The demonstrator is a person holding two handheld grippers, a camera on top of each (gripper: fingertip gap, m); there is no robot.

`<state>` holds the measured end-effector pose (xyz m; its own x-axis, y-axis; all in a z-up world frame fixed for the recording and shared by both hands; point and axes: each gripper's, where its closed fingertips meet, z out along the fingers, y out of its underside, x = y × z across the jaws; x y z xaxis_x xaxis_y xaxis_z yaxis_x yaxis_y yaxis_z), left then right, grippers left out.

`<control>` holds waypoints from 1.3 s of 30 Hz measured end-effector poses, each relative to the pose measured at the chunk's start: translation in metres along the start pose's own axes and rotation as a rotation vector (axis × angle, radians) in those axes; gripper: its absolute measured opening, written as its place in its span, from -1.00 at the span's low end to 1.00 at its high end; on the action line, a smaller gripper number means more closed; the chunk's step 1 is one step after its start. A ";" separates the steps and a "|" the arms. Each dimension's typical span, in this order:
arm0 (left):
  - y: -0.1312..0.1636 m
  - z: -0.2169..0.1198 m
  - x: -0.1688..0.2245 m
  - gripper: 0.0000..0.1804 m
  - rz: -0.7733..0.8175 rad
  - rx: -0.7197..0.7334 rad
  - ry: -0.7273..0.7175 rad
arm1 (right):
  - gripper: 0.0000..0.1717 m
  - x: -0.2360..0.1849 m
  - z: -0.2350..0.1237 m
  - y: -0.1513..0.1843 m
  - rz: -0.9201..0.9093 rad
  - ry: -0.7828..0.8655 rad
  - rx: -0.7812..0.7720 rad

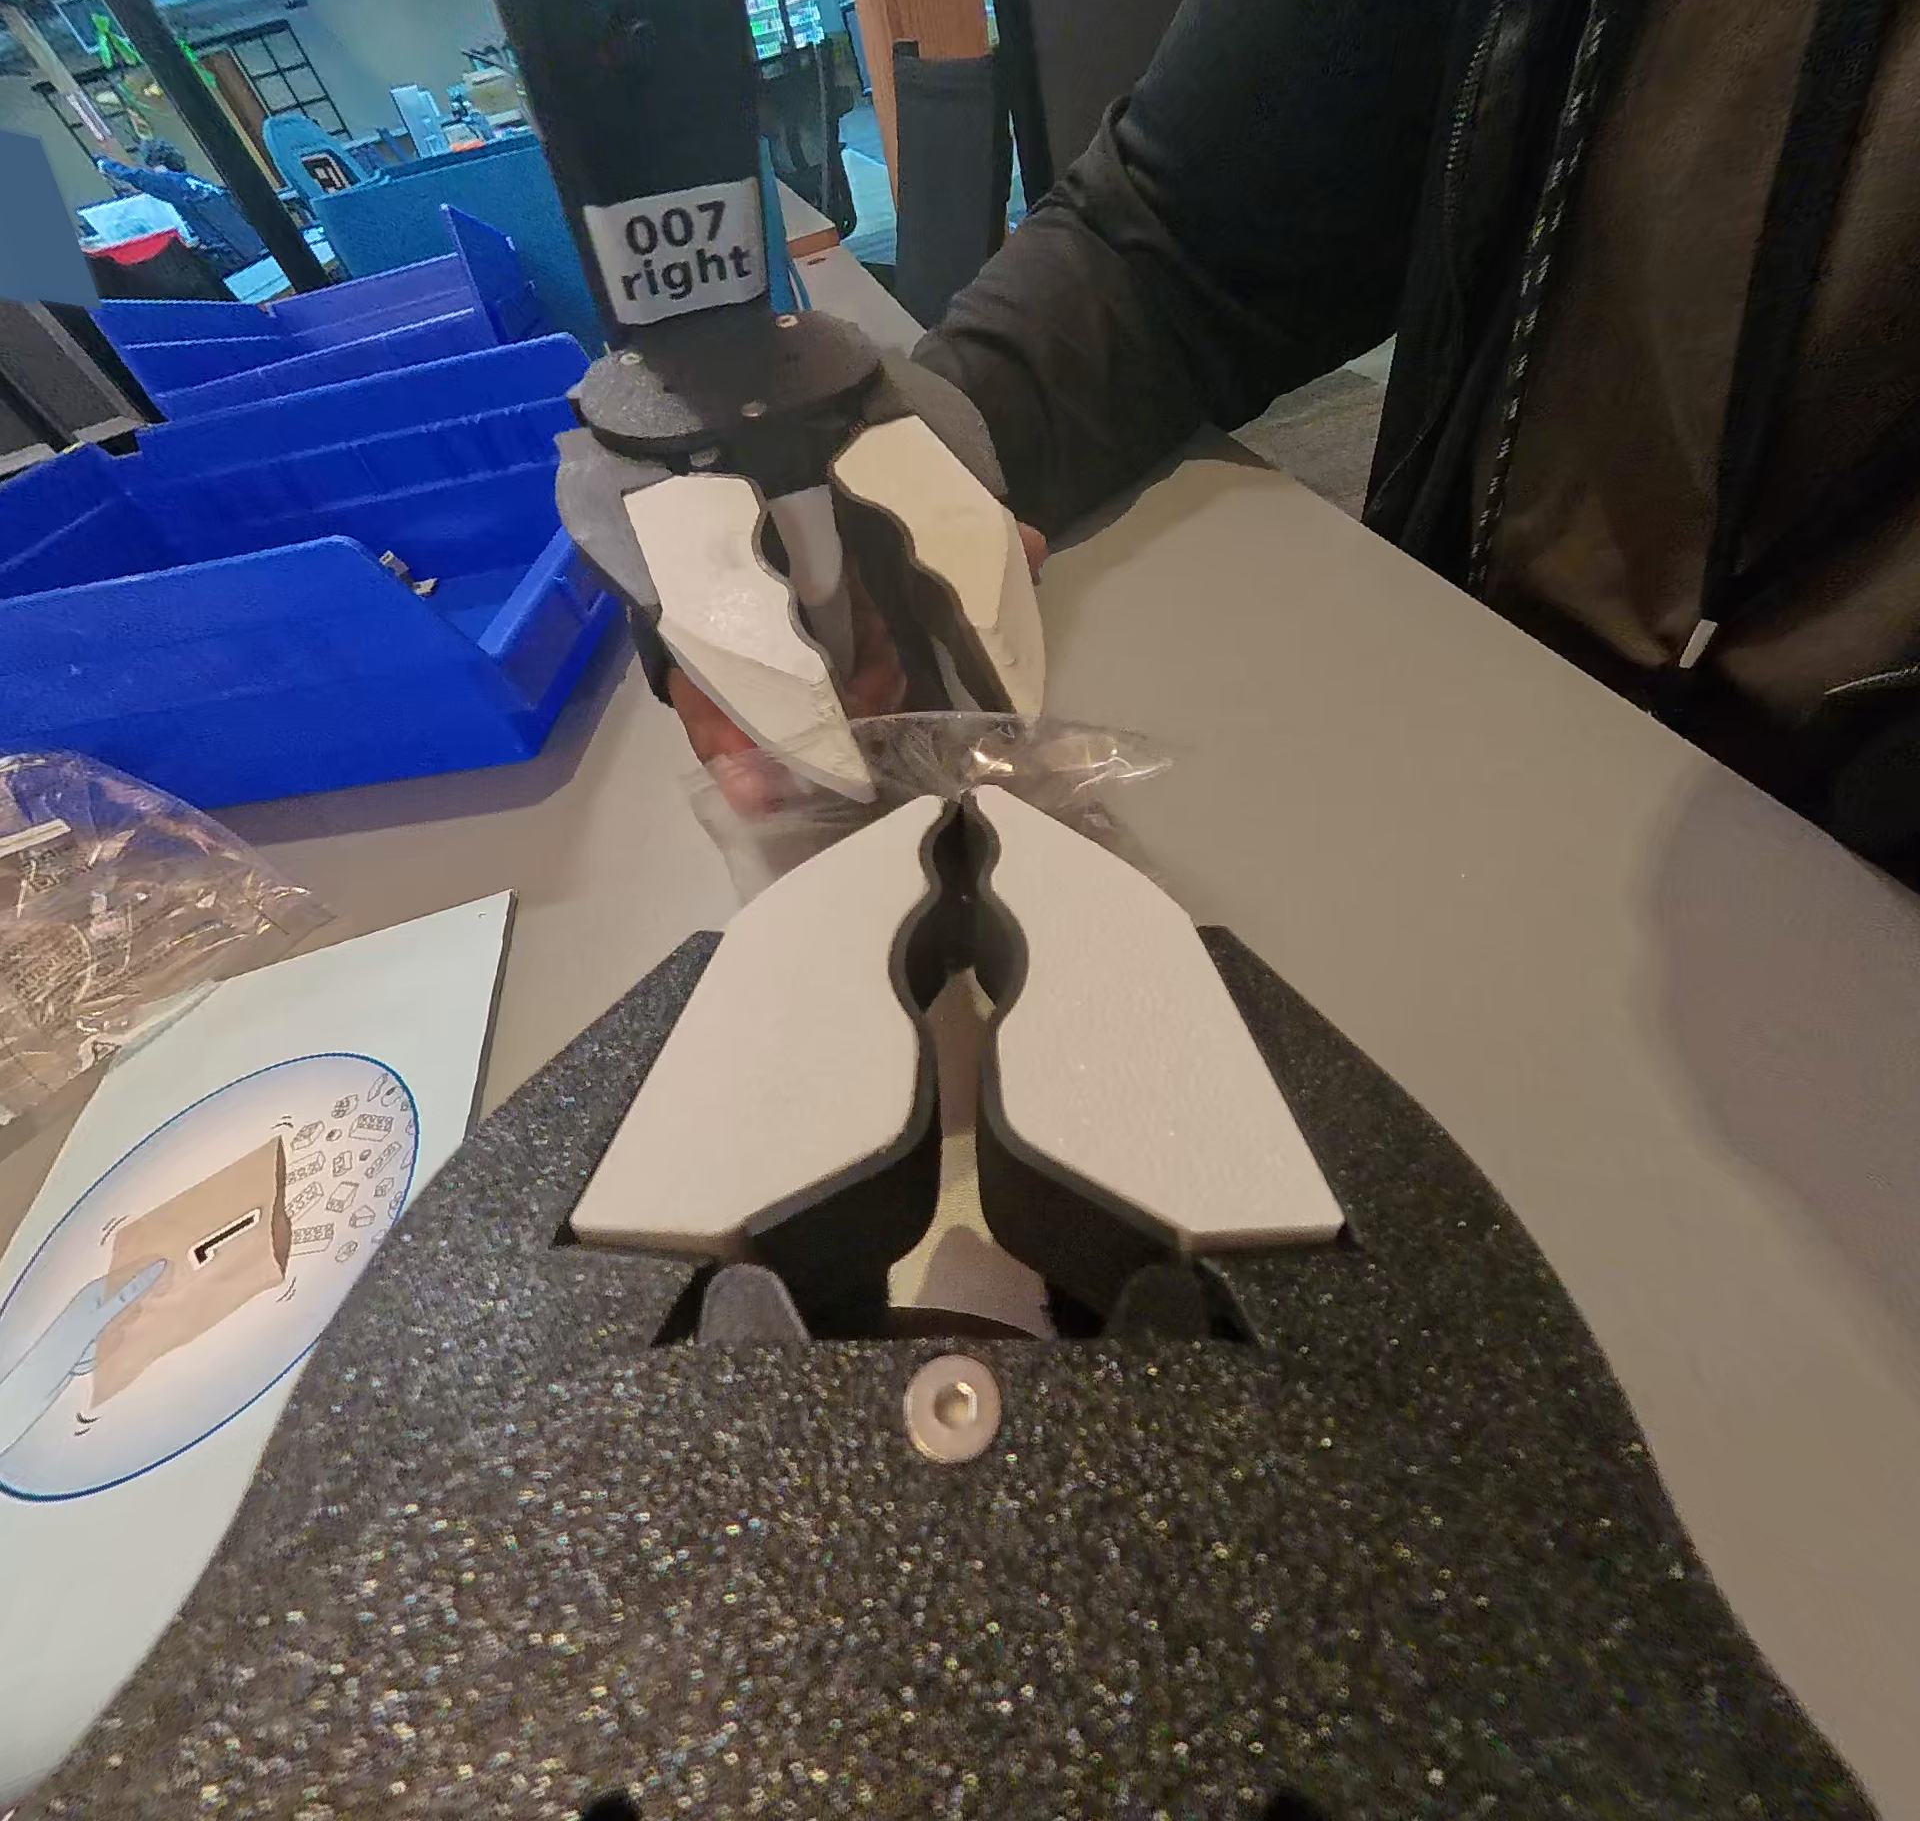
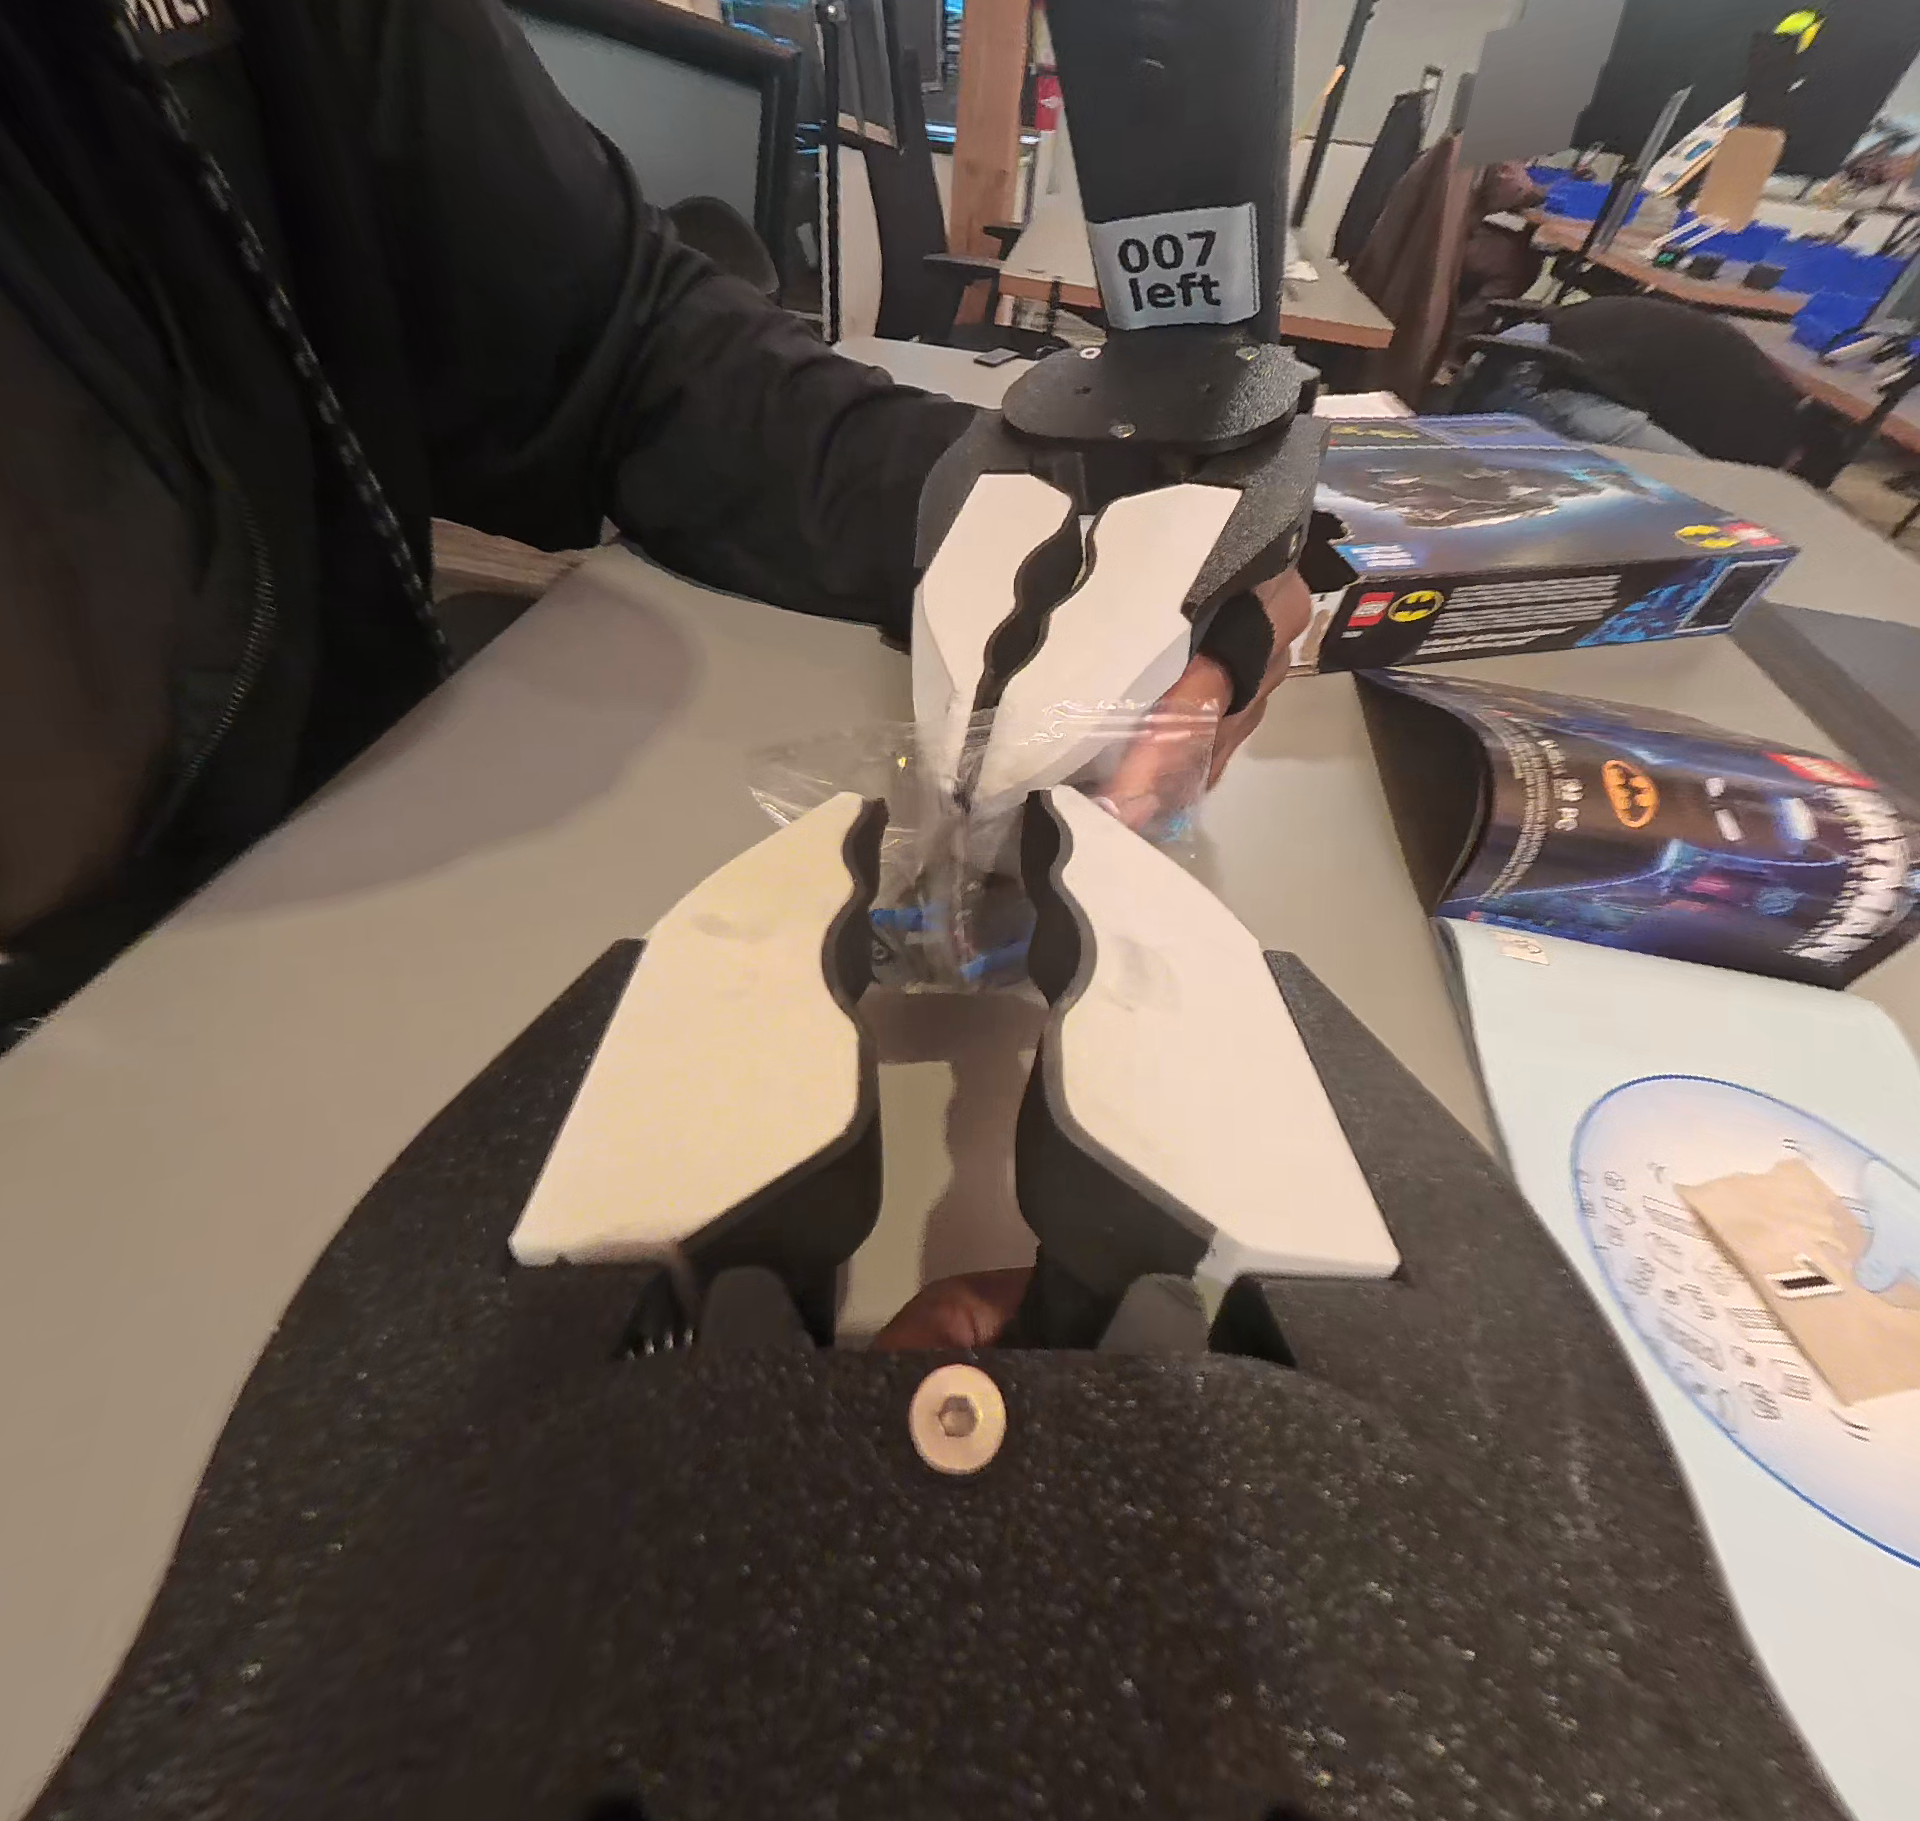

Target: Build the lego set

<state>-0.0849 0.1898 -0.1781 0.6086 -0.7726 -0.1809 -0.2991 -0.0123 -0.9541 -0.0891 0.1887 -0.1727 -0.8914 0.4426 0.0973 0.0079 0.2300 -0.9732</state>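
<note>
The bag point(image 2: 1101, 732) is thin clear plastic, shiny and crinkly, with small hard blue plastic bits inside. The left gripper point(image 1: 961, 803) and the right gripper point(image 2: 956, 815) both have smooth, dull white fingers point(image 1: 800, 1044) with black rubbery wavy edges. Their black bodies look rough and grainy, like sand, each with one shiny metal screw point(image 1: 951, 1408). The table point(image 1: 1455, 836) is smooth, dull grey. On the far left, the blue bins point(image 1: 260, 628) are hard, slightly shiny plastic. The box point(image 2: 1538, 545) is glossy cardboard. The booklet point(image 2: 1683, 836) is shiny paper. The person's sleeve point(image 2: 623, 369) is soft black cloth.
</note>
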 end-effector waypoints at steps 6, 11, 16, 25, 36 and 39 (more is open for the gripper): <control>-0.001 -0.003 -0.003 -1.00 -0.033 0.014 -0.006 | -0.69 0.005 -0.001 -0.002 -0.075 0.063 0.009; 0.000 -0.002 -0.003 -1.00 -0.031 0.002 -0.009 | -0.75 0.006 0.001 -0.001 -0.098 0.085 0.000; -0.001 -0.003 -0.004 -1.00 -0.038 0.009 -0.011 | -0.91 0.003 0.002 -0.001 -0.113 0.083 0.000; -0.001 -0.005 -0.007 -1.00 -0.047 0.015 -0.024 | -1.00 0.007 -0.004 -0.001 -0.063 0.059 0.015; -0.006 -0.009 -0.028 -0.95 -0.004 0.063 -0.188 | -1.00 0.026 -0.013 -0.005 0.051 0.122 0.069; -0.007 -0.011 -0.035 -0.87 0.013 0.074 -0.246 | -1.00 0.034 -0.016 -0.004 0.086 0.162 0.075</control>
<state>-0.1118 0.2100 -0.1626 0.7680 -0.5948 -0.2375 -0.2593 0.0502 -0.9645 -0.1120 0.2163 -0.1621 -0.8043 0.5929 0.0394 0.0418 0.1227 -0.9916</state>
